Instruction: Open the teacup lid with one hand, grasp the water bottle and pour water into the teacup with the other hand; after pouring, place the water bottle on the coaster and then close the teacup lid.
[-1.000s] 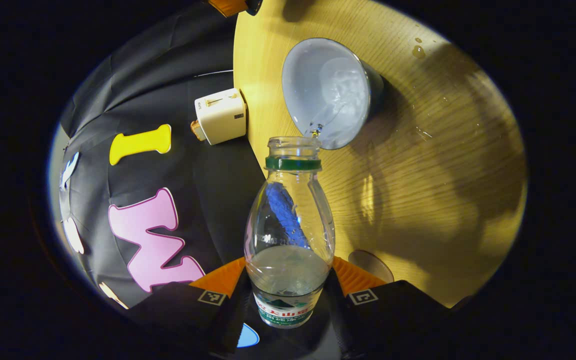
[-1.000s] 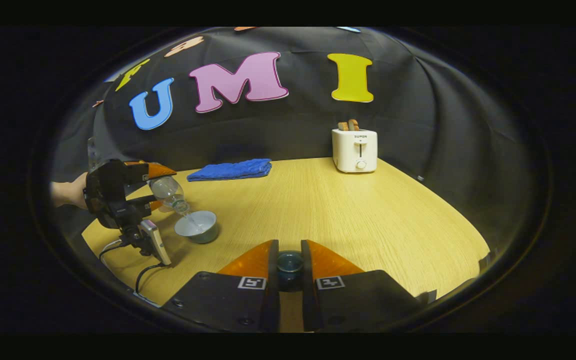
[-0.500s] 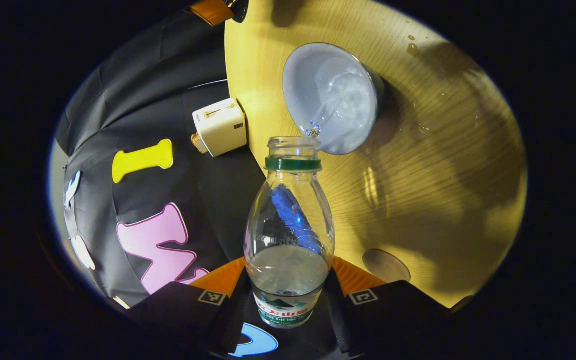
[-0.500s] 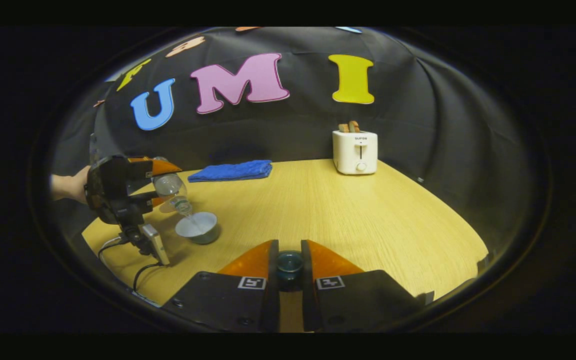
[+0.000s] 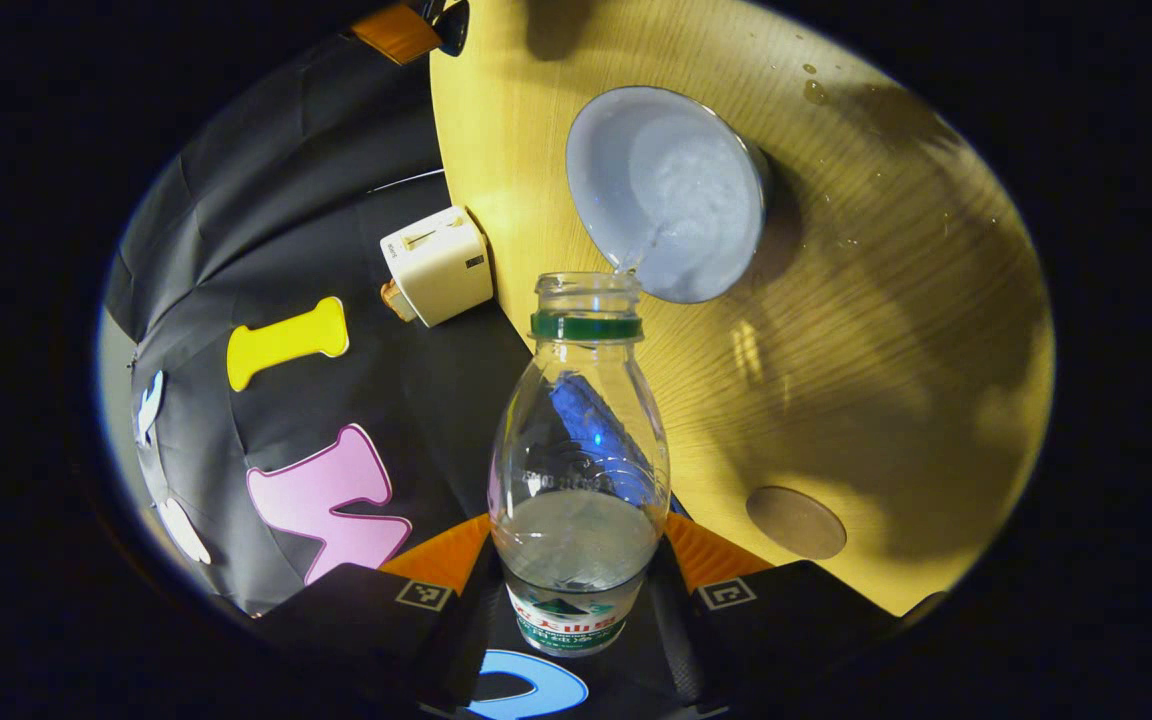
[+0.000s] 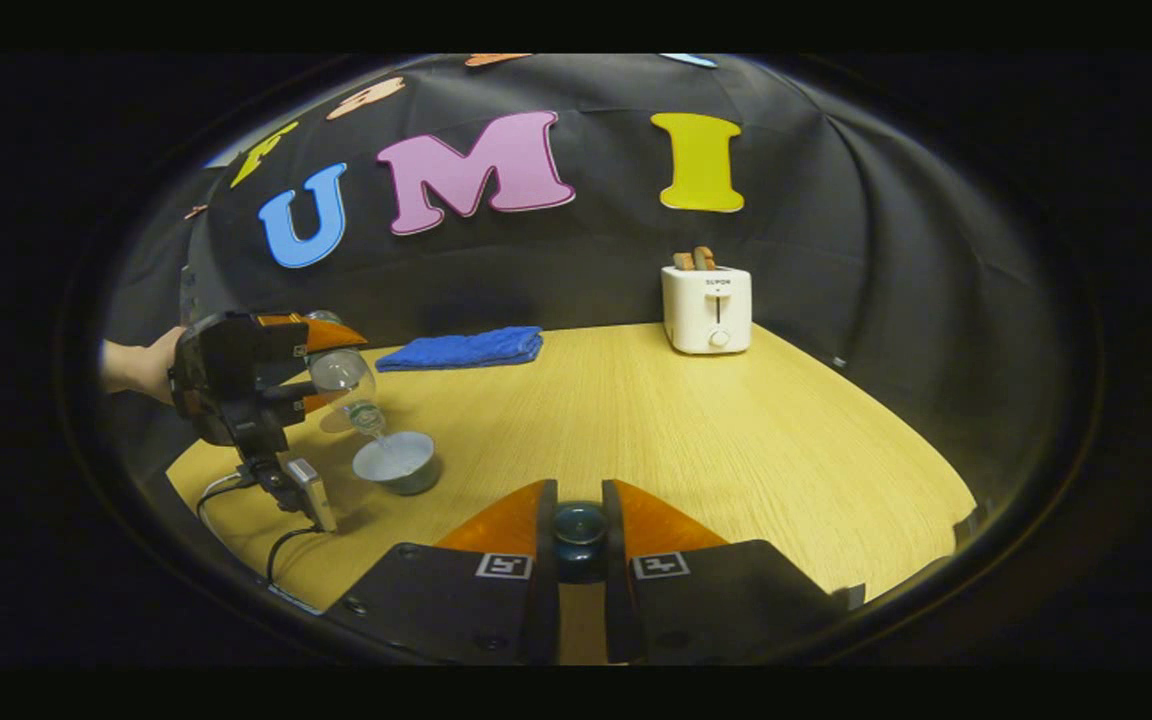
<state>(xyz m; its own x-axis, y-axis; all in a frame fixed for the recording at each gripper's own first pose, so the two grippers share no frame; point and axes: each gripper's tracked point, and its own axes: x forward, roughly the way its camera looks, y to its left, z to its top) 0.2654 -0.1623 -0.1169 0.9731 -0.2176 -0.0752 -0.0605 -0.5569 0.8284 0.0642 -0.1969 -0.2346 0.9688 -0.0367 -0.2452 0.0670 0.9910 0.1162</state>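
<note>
A: Left gripper point(image 5: 576, 590)?
B: Both fingers clamp the water bottle point(image 5: 578, 470), bottom centre of the left gripper view, tilted, mouth over the teacup point(image 5: 671, 190) in the upper middle. Thin stream going in. Coaster point(image 5: 796, 522) lower right, bare.

A: Right gripper point(image 6: 580, 530)?
B: Closed on the teacup lid point(image 6: 579, 525) knob between its fingers, bottom centre, above the table point(image 6: 736, 430).

The left gripper view is taken close above the desk point(image 5: 836, 330), tilted steeply down along the held bottle point(image 5: 579, 470) toward the cup point(image 5: 671, 190). The right gripper view is taken low over the desk's near edge, facing level toward the far edge. The cup point(image 6: 396, 462), toaster point(image 6: 707, 308) and desk are shared.
</note>
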